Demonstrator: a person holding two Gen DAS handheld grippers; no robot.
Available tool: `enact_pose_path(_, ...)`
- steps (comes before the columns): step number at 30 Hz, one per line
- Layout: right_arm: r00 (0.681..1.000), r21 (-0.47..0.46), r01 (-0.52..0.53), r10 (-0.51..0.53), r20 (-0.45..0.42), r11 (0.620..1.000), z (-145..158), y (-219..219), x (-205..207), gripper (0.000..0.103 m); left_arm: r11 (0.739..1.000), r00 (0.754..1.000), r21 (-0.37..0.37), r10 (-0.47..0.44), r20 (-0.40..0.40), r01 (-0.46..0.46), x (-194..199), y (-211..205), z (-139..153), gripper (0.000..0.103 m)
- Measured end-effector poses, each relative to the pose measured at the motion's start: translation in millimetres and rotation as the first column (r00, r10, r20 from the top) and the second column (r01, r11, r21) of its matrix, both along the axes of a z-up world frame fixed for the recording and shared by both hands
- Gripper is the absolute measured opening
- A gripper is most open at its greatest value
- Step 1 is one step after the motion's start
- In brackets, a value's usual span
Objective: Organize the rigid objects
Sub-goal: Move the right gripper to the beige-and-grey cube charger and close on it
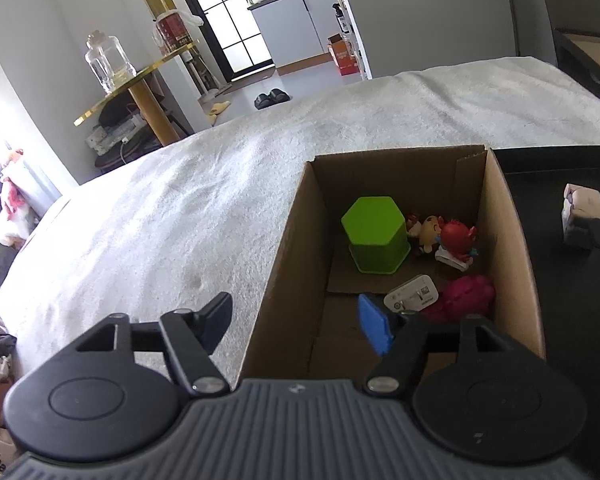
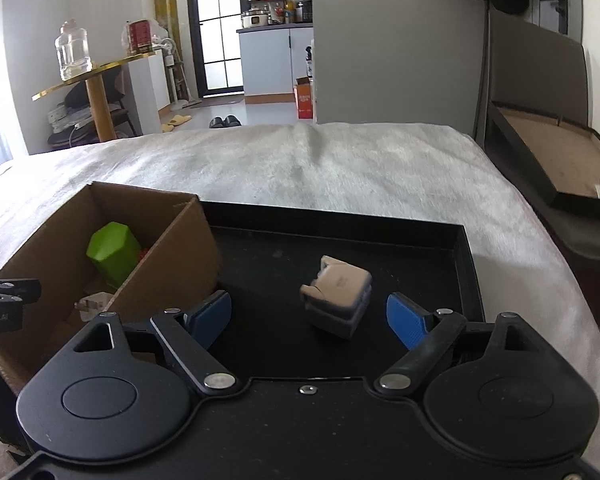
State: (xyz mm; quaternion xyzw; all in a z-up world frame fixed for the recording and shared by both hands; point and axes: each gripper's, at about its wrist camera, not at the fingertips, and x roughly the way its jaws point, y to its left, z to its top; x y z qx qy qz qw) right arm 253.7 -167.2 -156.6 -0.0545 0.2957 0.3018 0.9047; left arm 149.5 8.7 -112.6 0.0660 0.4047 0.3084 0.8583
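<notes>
A cardboard box (image 1: 400,184) and a black tray (image 2: 466,264) sit side by side, touching, on a bed covered with a pale grey blanket (image 2: 340,160).

The left hand-held gripper (image 1: 300,320) hangs over the box's near left wall with its jaws well apart and nothing between them — one finger outside the box, the blue-padded one inside. Down in the box lie a green hexagonal cup (image 1: 374,234) upside down, two small figurines (image 1: 444,240) just beside it, a white plug adapter (image 1: 412,294) and a pink toy (image 1: 466,292) nearer the front.

The right hand-held gripper (image 2: 308,316) stands wide open over the tray. A small beige-and-grey block (image 2: 338,294) rests on the tray floor between the pads, tilted, touching neither — it sits near the tray's middle.
</notes>
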Motion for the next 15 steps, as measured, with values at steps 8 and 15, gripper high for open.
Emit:
enact_pose_path(8,0.997,-0.002,0.057,-0.057,-0.049,0.998,-15.3,-2.3,18.3,0.077,0.999,0.999,0.036,0.029,-0.021,-0.029,5.6,-1.2,-4.8,0.084)
enact_pose_path(15,0.993,-0.004,0.082,-0.082,-0.082,0.997,-21.4,1.4,33.6,0.073,0.998,0.999,0.048,0.036,-0.016,-0.036,11.6,-2.3,-6.2,0.086)
